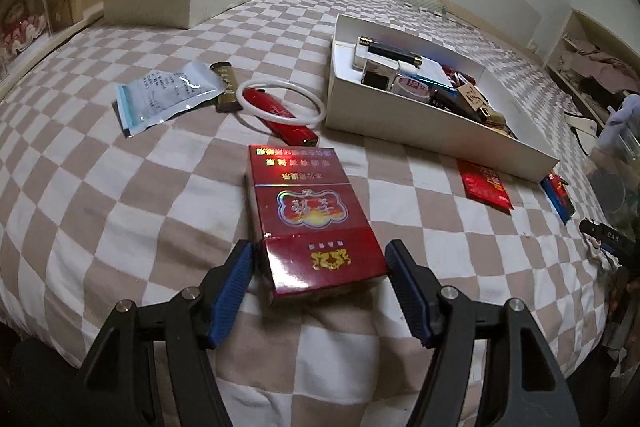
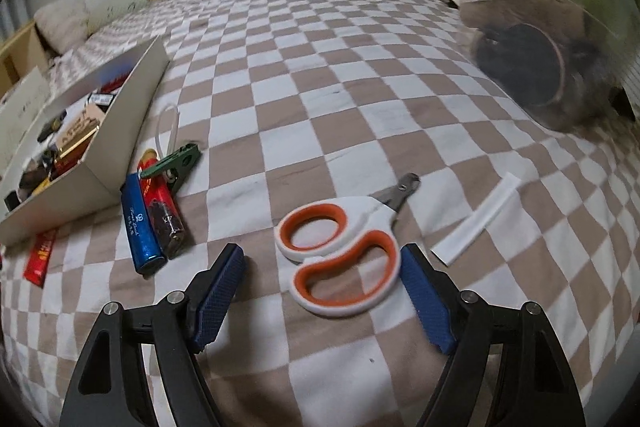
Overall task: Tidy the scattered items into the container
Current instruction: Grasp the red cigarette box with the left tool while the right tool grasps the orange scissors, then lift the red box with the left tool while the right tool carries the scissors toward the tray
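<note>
Left gripper half-open around one red cigarette pack, right gripper half-open astride one pair of scissors, neither clamped.

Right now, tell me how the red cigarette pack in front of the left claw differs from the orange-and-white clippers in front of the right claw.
The red cigarette pack is a flat rectangular box with gold print; the orange-and-white clippers have two looped handles and short grey metal blades. The pack's near end sits between the left claw pads, the left pad at its edge; the clippers lie just ahead of the right claw, its pads clear of them. Both rest on the checked bedcover, outside the white box.
</note>
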